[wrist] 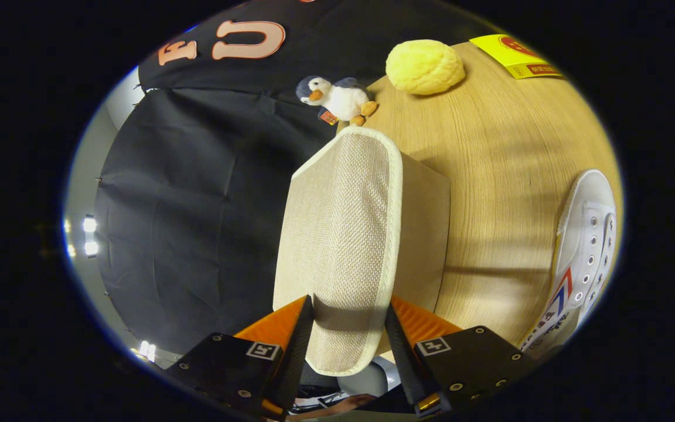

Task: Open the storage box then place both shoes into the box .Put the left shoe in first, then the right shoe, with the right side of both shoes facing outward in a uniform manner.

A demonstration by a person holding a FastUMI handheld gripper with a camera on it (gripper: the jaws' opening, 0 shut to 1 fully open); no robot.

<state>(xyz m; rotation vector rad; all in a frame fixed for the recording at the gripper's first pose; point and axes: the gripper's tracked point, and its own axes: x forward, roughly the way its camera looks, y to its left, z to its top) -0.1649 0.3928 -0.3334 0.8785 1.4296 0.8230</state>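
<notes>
Claw (349, 328) pinching beige woven-fabric storage-box lid (337, 234) with cream piping. Beside lid, on pale wood-grain bench (507, 158): white canvas lace-up shoe (583, 252). Beyond lid: bumpy yellow sponge ball (425, 67), plush penguin (337, 99).

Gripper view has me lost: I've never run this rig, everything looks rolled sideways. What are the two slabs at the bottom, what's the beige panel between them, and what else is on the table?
The camera rides on a handheld two-finger gripper and looks forward along its fingers; those slabs are the fingers. It is rolled, so the wooden table looks upright. Between the fingers is the beige woven lid of the storage box; both fingers appear to press on its edge, lifting it open. Beyond the box lie a toy penguin, a yellow bumpy sponge-like ball and a yellow packet. To one side lies a white lace-up shoe, not yet in the box.
</notes>
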